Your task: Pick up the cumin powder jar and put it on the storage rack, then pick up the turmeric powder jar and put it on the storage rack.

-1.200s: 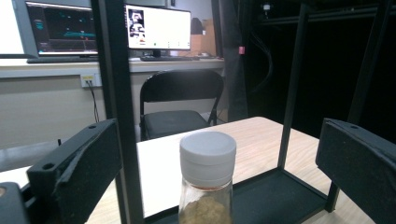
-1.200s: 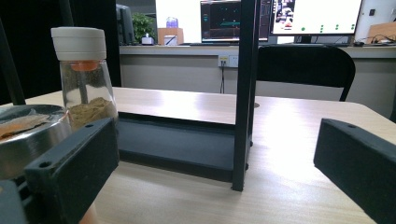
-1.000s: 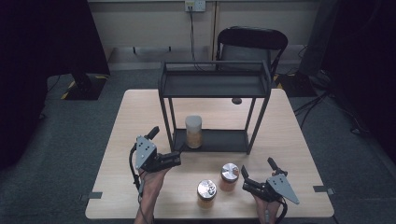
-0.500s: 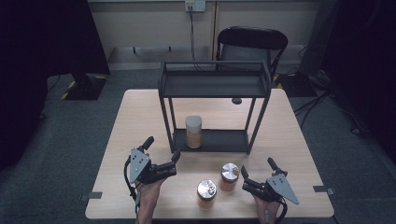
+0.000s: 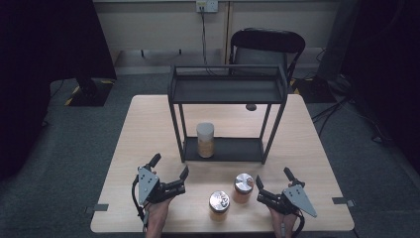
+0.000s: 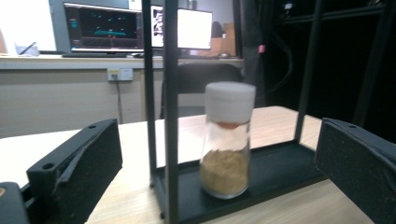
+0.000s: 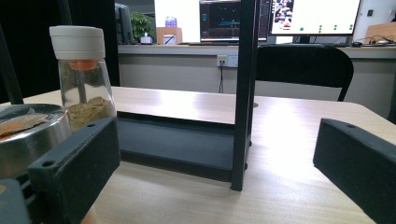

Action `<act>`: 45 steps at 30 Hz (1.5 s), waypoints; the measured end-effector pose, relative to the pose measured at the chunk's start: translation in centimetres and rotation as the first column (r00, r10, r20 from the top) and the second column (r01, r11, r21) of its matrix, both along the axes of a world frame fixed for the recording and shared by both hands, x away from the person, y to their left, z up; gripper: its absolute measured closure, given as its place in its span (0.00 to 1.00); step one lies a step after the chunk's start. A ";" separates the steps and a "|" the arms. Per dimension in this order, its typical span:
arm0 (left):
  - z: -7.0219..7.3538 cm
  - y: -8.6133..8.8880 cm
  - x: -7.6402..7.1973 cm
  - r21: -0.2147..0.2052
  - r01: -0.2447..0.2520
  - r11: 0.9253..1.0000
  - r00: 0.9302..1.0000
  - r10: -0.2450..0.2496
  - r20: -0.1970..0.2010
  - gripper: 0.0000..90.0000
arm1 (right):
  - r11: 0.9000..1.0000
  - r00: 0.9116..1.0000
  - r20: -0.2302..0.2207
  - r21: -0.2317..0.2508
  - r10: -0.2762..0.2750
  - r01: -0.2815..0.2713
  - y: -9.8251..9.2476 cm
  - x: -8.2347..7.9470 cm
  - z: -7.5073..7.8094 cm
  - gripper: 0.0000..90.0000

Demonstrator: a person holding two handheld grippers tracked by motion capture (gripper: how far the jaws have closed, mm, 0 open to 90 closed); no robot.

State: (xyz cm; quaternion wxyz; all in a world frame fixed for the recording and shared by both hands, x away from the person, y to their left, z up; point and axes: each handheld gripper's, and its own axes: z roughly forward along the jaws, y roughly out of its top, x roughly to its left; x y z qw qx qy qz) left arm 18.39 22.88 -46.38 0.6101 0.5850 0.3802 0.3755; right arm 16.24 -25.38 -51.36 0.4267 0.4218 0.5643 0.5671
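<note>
A glass jar with a white lid [image 5: 205,140] and tan powder stands on the lower shelf of a black metal rack [image 5: 225,89]. In the left gripper view this jar [image 6: 227,140] stands ahead, behind a rack post [image 6: 170,116], framed by wide-apart jaws. My left gripper [image 5: 170,166] is open over the table, in front of the rack's left side. Two metal-lidded jars [image 5: 243,187] [image 5: 219,203] stand near the front edge. My right gripper [image 5: 273,177] is open just right of them, holding nothing. In the right gripper view the white-lidded jar [image 7: 83,79] appears at the left.
The wooden table [image 5: 148,129] has bare room left and right of the rack. A black chair [image 5: 267,44] stands behind the table. A metal-lidded jar [image 7: 23,135] sits close beside the right gripper's left jaw. A rack post [image 7: 245,93] rises straight ahead of that gripper.
My left gripper has drawn back from the rack toward the table's near edge, staying open. The right gripper and the jars have not moved.
</note>
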 end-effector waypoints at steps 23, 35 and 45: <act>-4.6 -0.3 -1.0 0.029 -0.048 0.998 0.998 0.049 -0.029 0.01 | 1.000 1.000 -0.002 0.001 -0.004 0.004 0.1 0.0 0.0 0.00; -4.7 -0.5 -1.1 0.031 -0.057 0.998 0.998 0.058 -0.024 0.00 | 1.000 1.000 -0.002 0.004 -0.006 0.006 0.1 0.0 0.0 0.00; -4.9 -0.7 -1.4 0.027 -0.076 0.997 0.997 0.076 -0.016 0.00 | 0.999 0.999 -0.020 0.008 -0.036 0.036 0.6 0.0 0.3 0.00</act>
